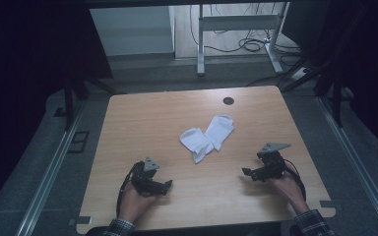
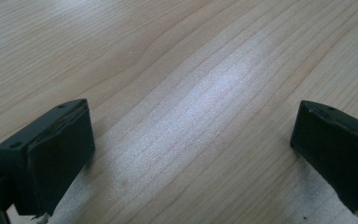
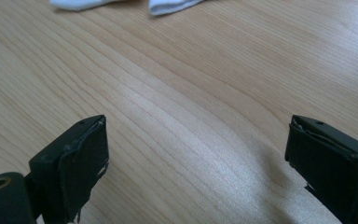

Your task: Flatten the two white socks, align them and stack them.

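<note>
Two white socks (image 1: pixel 207 136) lie crossed over each other near the middle of the wooden table (image 1: pixel 142 123). Their near edges (image 3: pixel 121 4) appear at the top of the right gripper view. My left gripper (image 1: pixel 166 187) rests low at the front left of the table, held by a hand, its jaws wide apart over bare wood (image 2: pixel 191 135). My right gripper (image 1: pixel 247 173) sits at the front right, also open with nothing between its jaws (image 3: pixel 196 158). Both grippers are well short of the socks.
A dark round hole (image 1: pixel 228 101) marks the table's far side. Beyond the table stand a metal desk frame (image 1: pixel 236 29) and loose cables (image 1: pixel 253 44) on the floor. Metal rails (image 1: pixel 49 172) run along both sides of the table.
</note>
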